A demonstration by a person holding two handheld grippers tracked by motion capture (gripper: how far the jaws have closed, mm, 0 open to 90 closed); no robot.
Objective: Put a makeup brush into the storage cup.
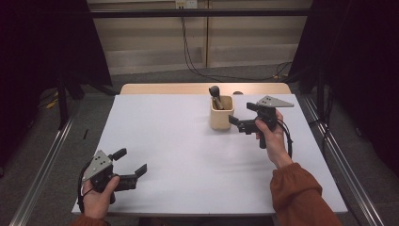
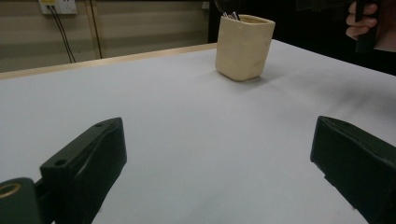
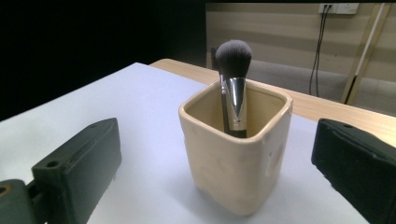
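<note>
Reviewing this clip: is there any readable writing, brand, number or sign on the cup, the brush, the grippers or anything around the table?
None can be read.
Cream cup: plain, no print or mark.
Brush standing in the cup: its silver ferrule carries no legible marking.
Left gripper and right gripper: no visible lettering.
Wall socket plate: any marking on it is too small and blurred to read.

Cream cup (image 3: 236, 158), dark-bristled brush (image 3: 233, 58) (silver ferrule), white table (image 1: 179, 155).
</note>
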